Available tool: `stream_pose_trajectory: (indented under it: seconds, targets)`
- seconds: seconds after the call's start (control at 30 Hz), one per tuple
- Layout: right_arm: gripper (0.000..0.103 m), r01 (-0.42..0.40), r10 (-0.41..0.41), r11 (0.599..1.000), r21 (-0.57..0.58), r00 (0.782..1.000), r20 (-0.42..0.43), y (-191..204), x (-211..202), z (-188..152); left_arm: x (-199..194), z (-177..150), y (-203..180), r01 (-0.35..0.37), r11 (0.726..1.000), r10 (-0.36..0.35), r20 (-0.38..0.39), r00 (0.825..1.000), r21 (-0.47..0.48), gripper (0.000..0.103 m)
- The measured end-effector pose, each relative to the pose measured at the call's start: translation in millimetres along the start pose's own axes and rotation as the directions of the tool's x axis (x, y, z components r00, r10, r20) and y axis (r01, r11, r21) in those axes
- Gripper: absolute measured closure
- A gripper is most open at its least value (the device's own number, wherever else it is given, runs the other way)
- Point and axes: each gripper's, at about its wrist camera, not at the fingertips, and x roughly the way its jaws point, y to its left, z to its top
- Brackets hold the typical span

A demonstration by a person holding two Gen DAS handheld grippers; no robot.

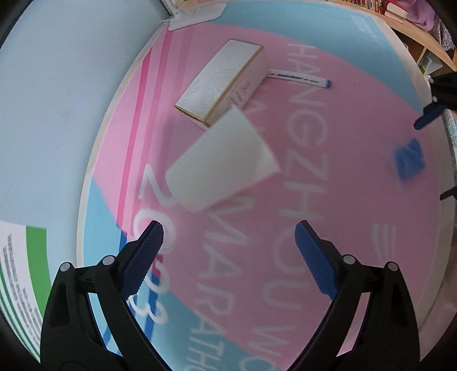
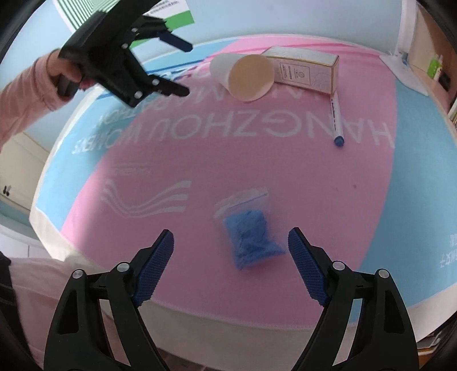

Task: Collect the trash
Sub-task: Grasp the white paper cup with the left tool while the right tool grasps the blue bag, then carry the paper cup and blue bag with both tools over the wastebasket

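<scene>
A white paper cup [image 1: 222, 162] lies on its side on the pink and blue cloth, just ahead of my left gripper [image 1: 228, 228], which stands open above the cloth with nothing between its fingers. The cup [image 2: 242, 77] shows its open mouth in the right wrist view. A small clear bag of blue material [image 2: 248, 237] lies between the open fingers of my right gripper [image 2: 231, 237], closer to the right pad; no pad touches it. The bag [image 1: 410, 158] is blurred in the left wrist view. The left gripper [image 2: 187, 70] hangs open near the cup.
A white and gold carton [image 1: 220, 82] lies behind the cup, with a blue-capped marker [image 1: 300, 78] beside it. The carton [image 2: 305, 71] and marker [image 2: 335, 120] sit at the far right in the right wrist view. A hand in a pink sleeve [image 2: 25, 94] holds the left gripper. Shelves [image 1: 405, 17] stand beyond the table.
</scene>
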Motion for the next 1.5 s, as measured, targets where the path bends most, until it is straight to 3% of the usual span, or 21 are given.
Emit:
stream_pose_trajectory:
  seconds: [0.07, 0.2, 0.27, 0.43, 0.53, 0.57, 0.93, 1.3, 1.5]
  targets:
    - [0.031, 0.005, -0.005, 1.000, -0.010, 1.000, -0.018, 0.1, 4.6, 3.1, 10.5, 6.2, 8.3, 0.006, 1.000, -0.006, 0.000, 1.000, 0.015, 0.012]
    - [0.034, 0.021, -0.022, 1.000, -0.017, 0.999, -0.047, -4.5, 14.9, 9.2, 26.9, 17.5, 15.6, 0.009, 0.998, -0.009, 0.003, 1.000, 0.056, 0.012]
    - [0.044, 0.022, -0.022, 1.000, -0.010, 0.998, -0.056, -9.2, 19.4, 10.6, 33.1, 23.1, 15.6, 0.018, 0.997, -0.019, 0.010, 1.000, 0.078, 0.012]
    - [0.052, 0.025, -0.024, 1.000, 0.011, 0.997, -0.076, -17.0, 27.9, 10.6, 46.3, 37.2, 8.6, 0.033, 0.990, -0.036, 0.016, 0.999, 0.134, 0.013]
    - [0.066, 0.016, -0.015, 1.000, 0.019, 0.997, -0.078, -20.2, 29.7, 8.6, 52.6, 44.0, 2.9, 0.047, 0.987, -0.049, 0.008, 0.999, 0.151, 0.028]
    - [0.068, 0.012, -0.010, 1.000, 0.024, 0.997, -0.072, -20.8, 29.4, 7.8, 54.3, 44.6, 2.1, 0.065, 0.987, -0.066, 0.002, 0.998, 0.150, 0.038]
    - [0.068, -0.025, 0.026, 0.998, 0.064, 1.000, -0.013, -31.5, 9.0, 2.2, 35.5, 37.8, -13.8, 0.070, 0.986, -0.070, -0.005, 0.998, 0.149, 0.041]
    - [0.068, 0.029, -0.034, 0.995, 0.092, 0.998, 0.060, -40.2, -38.6, -27.5, -1.0, 46.6, -58.2, 0.037, 0.986, -0.043, 0.029, 0.999, 0.161, 0.045]
    - [0.068, 0.056, -0.068, 0.991, 0.124, 0.993, 0.099, -42.6, -62.2, -57.2, -16.6, 69.6, -91.9, 0.031, 0.981, -0.043, 0.061, 0.997, 0.193, 0.045]
